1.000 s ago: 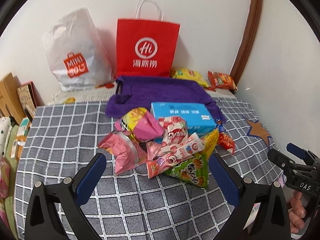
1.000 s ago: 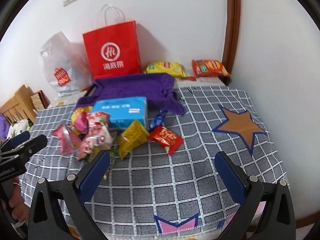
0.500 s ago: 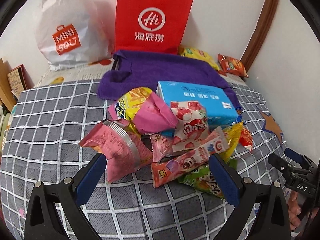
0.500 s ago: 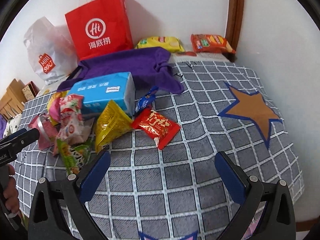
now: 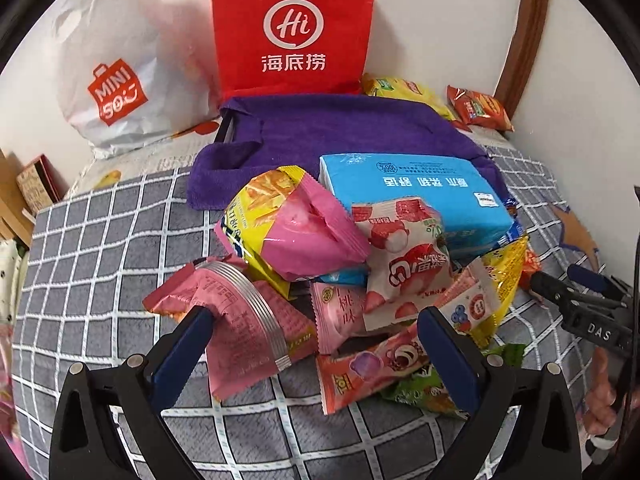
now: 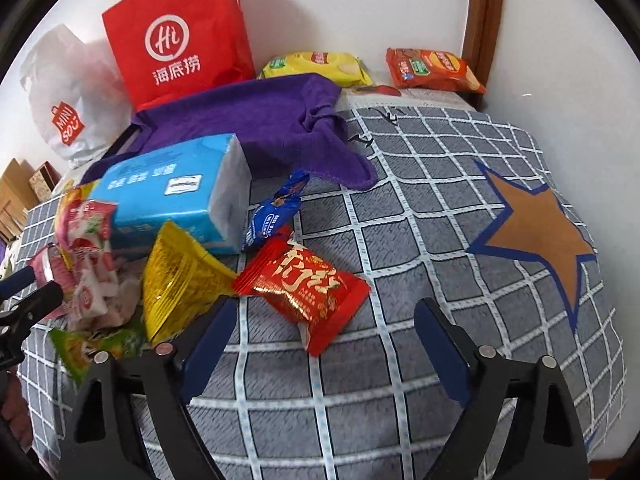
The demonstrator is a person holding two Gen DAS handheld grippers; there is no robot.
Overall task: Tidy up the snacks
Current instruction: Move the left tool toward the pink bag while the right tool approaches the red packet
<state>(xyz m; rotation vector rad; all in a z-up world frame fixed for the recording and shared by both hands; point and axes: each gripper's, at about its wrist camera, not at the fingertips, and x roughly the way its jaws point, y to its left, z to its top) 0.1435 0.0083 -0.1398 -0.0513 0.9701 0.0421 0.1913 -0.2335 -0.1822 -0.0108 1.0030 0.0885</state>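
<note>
Two bags stand at the wall: a red bag (image 5: 294, 28) printed "Hi" and a white bag (image 5: 120, 68) reading "MINISO". The right gripper (image 6: 320, 332), jaws just narrowing but empty, hovers over the red snack packet (image 6: 304, 286), lying slantwise on the checked blanket (image 6: 420, 220). The left gripper (image 5: 316, 336) gapes wide over the snack pile (image 5: 340, 264).

Mixed snack packets (image 5: 340, 280) lie heaped on the checked blanket, red packet (image 6: 308, 288) apart.

A grey checked blanket (image 6: 420, 216) carries the snack pile (image 5: 340, 280) and purple towel (image 6: 260, 120).
</note>
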